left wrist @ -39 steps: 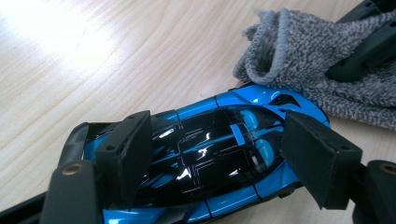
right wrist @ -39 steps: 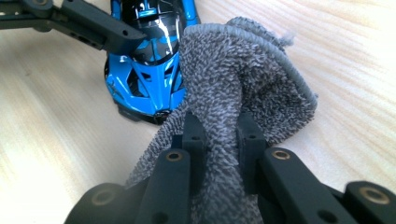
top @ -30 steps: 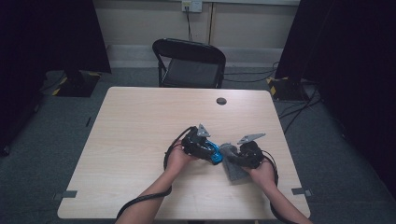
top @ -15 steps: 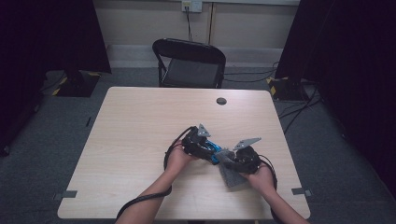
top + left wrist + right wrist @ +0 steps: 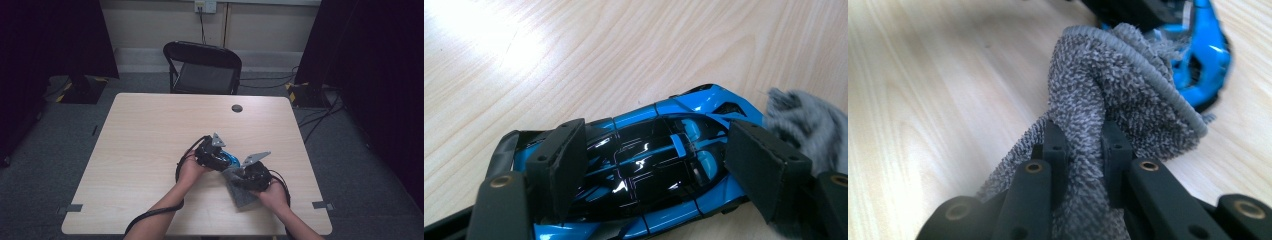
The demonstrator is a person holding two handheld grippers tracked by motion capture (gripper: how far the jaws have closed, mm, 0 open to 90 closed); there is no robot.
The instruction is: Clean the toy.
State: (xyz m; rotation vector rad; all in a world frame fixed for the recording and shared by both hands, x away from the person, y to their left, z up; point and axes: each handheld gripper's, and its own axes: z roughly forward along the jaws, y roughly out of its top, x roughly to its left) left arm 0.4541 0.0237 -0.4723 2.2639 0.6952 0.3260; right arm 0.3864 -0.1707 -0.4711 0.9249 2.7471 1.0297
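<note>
Your left gripper [image 5: 659,170] is clamped across the blue toy car [image 5: 649,165], one pad on each flank, pinning it flat on the table [image 5: 150,135] near the front edge, just ahead of your hands. Your right gripper [image 5: 1087,150] is clenched tight on a bunch of the grey cloth [image 5: 1118,85], and the folded wad pokes out past the jaws right up against one end of the car [image 5: 1205,65].

This looks like a wipe-down, with the cloth working that end of the body. Let the soft wad do the rubbing; I'd say the hard jaw tips should stay off the paint, so lead with the fold, not the pads. Keep the left grip square on the flanks, because a sideways push from the cloth could pivot the car or roll it out from between the pads. Short strokes along the body, toward the held middle, should sit better than strokes across it. The loose tail of the cloth [image 5: 240,192] drags on the table under your right hand [image 5: 272,192]; mind it doesn't snag beneath the wheels.
</note>
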